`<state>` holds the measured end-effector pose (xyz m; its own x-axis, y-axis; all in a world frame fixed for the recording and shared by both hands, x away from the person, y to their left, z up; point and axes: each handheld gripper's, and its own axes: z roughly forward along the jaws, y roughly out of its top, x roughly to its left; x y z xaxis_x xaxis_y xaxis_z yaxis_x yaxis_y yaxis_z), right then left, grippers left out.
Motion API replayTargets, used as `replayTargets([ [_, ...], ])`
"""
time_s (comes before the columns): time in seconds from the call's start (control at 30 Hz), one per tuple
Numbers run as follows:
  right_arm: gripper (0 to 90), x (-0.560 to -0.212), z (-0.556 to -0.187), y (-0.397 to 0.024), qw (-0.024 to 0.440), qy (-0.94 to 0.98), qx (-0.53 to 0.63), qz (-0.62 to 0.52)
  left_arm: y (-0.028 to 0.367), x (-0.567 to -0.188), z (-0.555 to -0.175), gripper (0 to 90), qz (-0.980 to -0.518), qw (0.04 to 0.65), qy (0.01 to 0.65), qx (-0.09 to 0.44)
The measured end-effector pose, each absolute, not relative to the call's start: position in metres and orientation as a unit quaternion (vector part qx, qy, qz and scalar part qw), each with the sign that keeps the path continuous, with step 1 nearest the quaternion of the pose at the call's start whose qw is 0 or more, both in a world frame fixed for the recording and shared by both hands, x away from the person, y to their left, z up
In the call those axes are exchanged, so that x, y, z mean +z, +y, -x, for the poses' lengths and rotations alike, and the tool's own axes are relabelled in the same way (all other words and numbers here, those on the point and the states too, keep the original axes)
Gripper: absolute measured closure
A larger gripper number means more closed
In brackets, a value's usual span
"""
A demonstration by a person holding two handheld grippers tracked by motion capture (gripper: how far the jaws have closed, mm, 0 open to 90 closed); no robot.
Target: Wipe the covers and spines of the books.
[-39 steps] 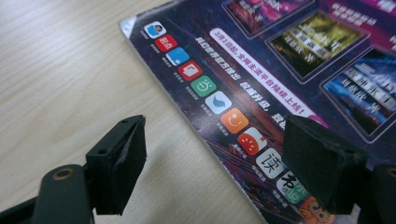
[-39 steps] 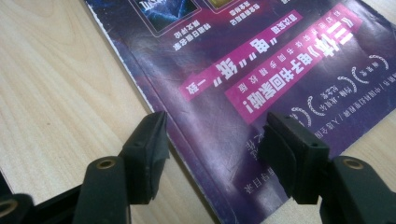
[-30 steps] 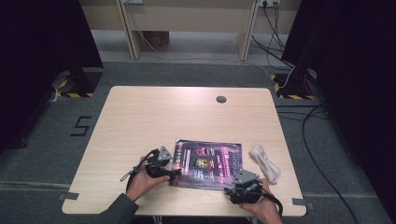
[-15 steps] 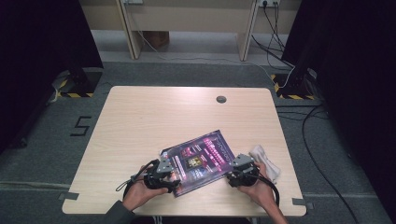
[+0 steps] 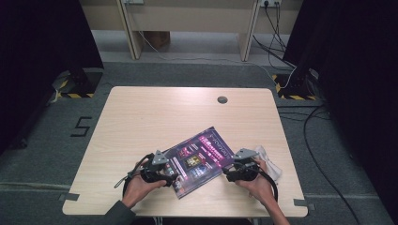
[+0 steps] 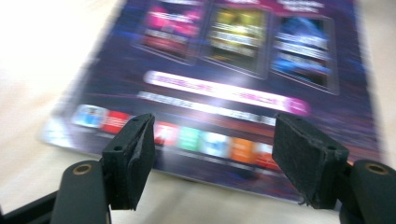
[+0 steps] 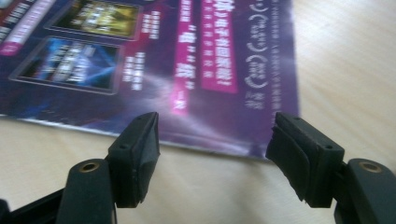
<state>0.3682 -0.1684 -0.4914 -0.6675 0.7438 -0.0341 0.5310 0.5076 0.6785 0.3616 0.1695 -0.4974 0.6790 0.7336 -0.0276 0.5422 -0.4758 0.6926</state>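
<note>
A glossy purple magazine [image 5: 199, 159] lies slanted on the light wooden table [image 5: 164, 117], near its front edge. My left gripper [image 5: 171, 177] is at the magazine's lower left edge. In the left gripper view the cover [image 6: 224, 70] lies just beyond the left gripper [image 6: 212, 154]; its jaws have just been opening and nothing is pressed between the pads. My right gripper [image 5: 227, 169] sits at the magazine's right corner. In the right gripper view that gripper [image 7: 212, 149] stands wide in front of the magazine's edge [image 7: 154, 60]; its jaws have just been opening, with bare table between them.
A crumpled white cloth or bag [image 5: 270, 161] lies just right of the right hand, near the table's right edge. A round cable grommet [image 5: 222, 100] sits at the back of the table. Grey carpet and cables surround the table.
The magazine has turned from square with the table to slanted, its far corner swinging up to the right. The right gripper has moved from the front corner up to the magazine's right corner.
</note>
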Motion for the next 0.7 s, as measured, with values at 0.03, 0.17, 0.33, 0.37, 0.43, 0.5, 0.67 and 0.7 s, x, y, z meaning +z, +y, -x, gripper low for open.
replayTargets([
  [0.03,33.2,-0.492,-0.366,-0.169,0.154,0.850,0.332,-0.379,0.172,-0.498,-0.366,28.0,-0.846,0.345,0.380,0.143],
  [0.17,34.2,-0.494,-0.358,-0.170,0.137,0.845,0.347,-0.384,0.180,-0.502,-0.384,24.5,-0.840,0.350,0.391,0.142],
  [0.33,33.3,-0.500,-0.356,-0.165,0.130,0.854,0.335,-0.377,0.181,-0.504,-0.395,22.4,-0.839,0.356,0.383,0.151],
  [0.37,33.1,-0.500,-0.356,-0.164,0.130,0.854,0.334,-0.377,0.182,-0.504,-0.396,22.4,-0.839,0.356,0.383,0.148],
  [0.43,33.0,-0.502,-0.357,-0.163,0.128,0.853,0.335,-0.379,0.184,-0.505,-0.398,22.3,-0.839,0.355,0.385,0.150],
  [0.5,32.8,-0.503,-0.358,-0.161,0.124,0.854,0.336,-0.378,0.186,-0.507,-0.401,22.3,-0.833,0.361,0.389,0.160],
  [0.67,31.9,-0.503,-0.358,-0.158,0.126,0.853,0.339,-0.376,0.188,-0.508,-0.403,25.6,-0.838,0.358,0.387,0.140],
  [0.7,31.7,-0.503,-0.358,-0.158,0.127,0.853,0.338,-0.377,0.188,-0.507,-0.403,25.7,-0.839,0.356,0.388,0.136],
])
